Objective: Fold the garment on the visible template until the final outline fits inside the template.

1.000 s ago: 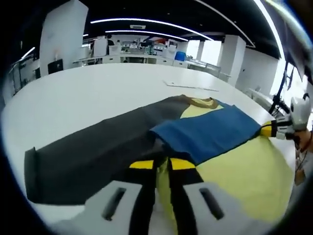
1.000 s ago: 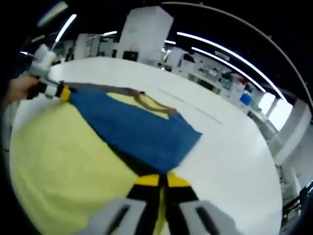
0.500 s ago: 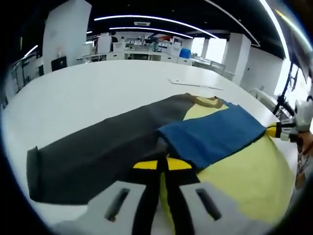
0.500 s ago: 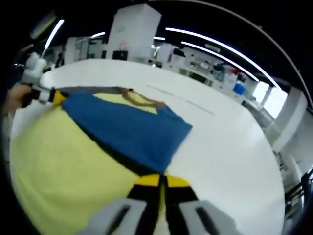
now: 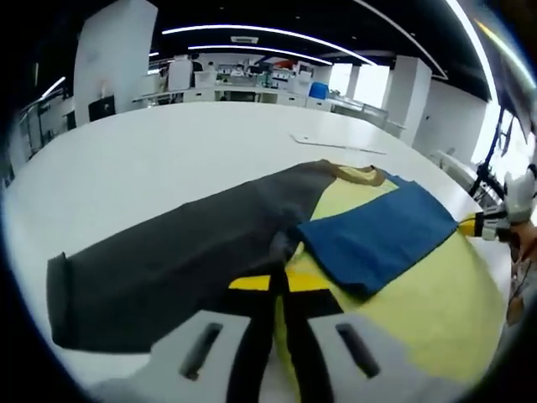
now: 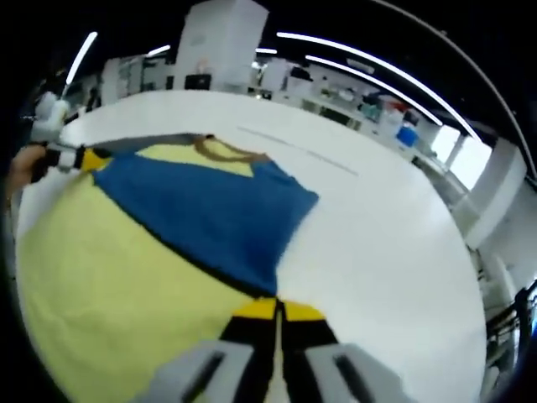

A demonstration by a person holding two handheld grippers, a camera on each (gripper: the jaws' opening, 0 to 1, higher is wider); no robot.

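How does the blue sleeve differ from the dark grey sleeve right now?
The blue short sleeve is folded in over the pale yellow body of the garment, while the dark grey long sleeve lies stretched out flat on the white table. The blue sleeve looks shorter and squarer; the grey one is long and tapers to a cuff. Both join the garment near the brown collar.

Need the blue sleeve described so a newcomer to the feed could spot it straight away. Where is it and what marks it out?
On the big white table lies a garment with a yellow body. The blue sleeve is folded flat across that yellow, just below the brown collar. The dark grey sleeve stretches out the other way onto bare table.
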